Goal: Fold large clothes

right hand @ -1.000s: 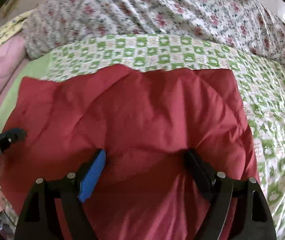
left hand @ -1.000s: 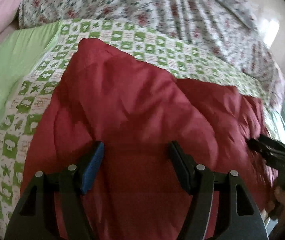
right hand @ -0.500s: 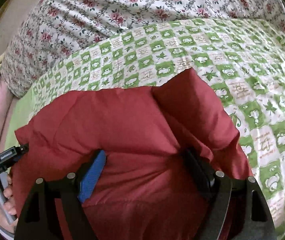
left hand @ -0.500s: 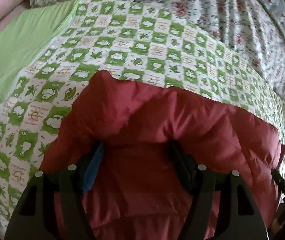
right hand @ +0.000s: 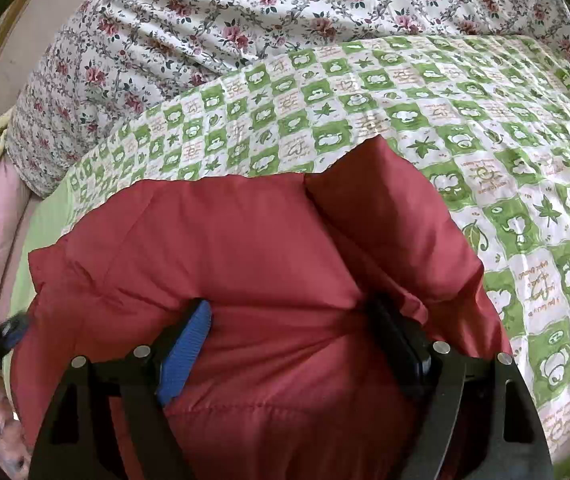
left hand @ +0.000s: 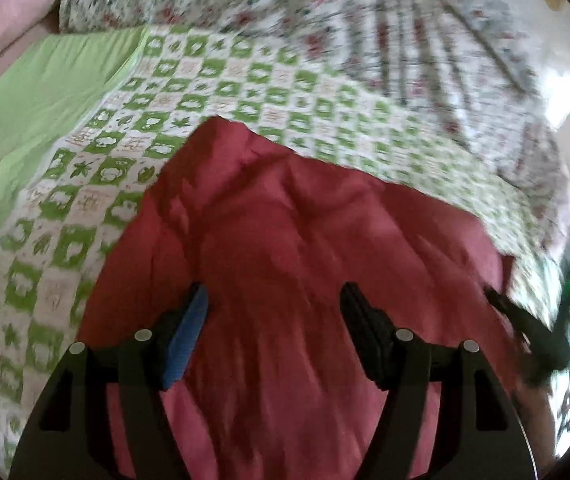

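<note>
- Soft daylight lit both views; a blown-out white patch glared at the right edge of the left wrist view.
- Motion blur smeared the floral quilt [left hand: 325, 20] and the checked bedspread [left hand: 245, 80] there.
- The right wrist view was sharp, the red garment [right hand: 269, 248] evenly lit with mild shadow in its folds.
- Fisheye distortion curved both frames, with dark vignetted corners.

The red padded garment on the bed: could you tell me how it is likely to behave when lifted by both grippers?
The red padded garment looks puffy and quilted, so it is probably light for its bulk. It bulges between the right gripper fingers, suggesting it will flop and sag, not stay flat. Its smooth sheen hints it may slip over the checked bedspread.
</note>
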The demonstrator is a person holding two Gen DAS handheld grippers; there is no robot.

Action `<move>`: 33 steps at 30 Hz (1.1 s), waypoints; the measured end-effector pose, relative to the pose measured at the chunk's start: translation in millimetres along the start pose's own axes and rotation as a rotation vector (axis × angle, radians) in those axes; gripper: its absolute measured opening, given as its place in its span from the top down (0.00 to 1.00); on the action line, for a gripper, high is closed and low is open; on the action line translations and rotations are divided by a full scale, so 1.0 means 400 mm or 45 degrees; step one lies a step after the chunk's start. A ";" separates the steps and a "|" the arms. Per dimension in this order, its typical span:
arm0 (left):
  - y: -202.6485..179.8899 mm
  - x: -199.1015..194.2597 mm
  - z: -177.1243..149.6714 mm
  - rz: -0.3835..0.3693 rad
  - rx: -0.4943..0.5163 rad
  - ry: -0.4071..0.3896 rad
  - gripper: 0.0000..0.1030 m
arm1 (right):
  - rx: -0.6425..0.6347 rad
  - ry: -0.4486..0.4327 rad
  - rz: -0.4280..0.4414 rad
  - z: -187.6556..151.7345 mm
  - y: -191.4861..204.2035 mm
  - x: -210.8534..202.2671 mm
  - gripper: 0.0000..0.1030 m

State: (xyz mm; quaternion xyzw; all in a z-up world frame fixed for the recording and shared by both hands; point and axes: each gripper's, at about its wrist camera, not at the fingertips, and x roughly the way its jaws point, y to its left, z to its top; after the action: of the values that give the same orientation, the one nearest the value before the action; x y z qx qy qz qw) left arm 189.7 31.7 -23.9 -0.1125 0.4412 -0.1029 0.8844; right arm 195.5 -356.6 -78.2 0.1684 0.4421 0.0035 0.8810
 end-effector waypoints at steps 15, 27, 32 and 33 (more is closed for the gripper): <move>-0.037 -0.005 -0.142 0.042 0.131 0.069 0.33 | -0.029 -0.124 0.032 -0.048 0.045 -0.152 0.17; -0.032 -0.012 -0.170 0.022 0.147 0.027 0.33 | -0.179 -0.045 -0.060 -0.296 0.052 -0.223 0.19; -0.029 -0.029 -0.181 0.016 0.127 0.013 0.33 | -0.179 -0.051 -0.054 -0.305 0.044 -0.220 0.18; -0.028 -0.040 -0.184 0.006 0.115 0.003 0.33 | -0.177 -0.054 -0.049 -0.306 0.043 -0.220 0.18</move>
State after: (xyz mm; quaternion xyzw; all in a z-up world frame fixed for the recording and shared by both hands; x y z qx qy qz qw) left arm 120.0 17.7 -51.6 -0.0712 0.4375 -0.1207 0.8882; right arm 48.8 -318.1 -72.2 0.0984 0.4252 0.0137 0.8996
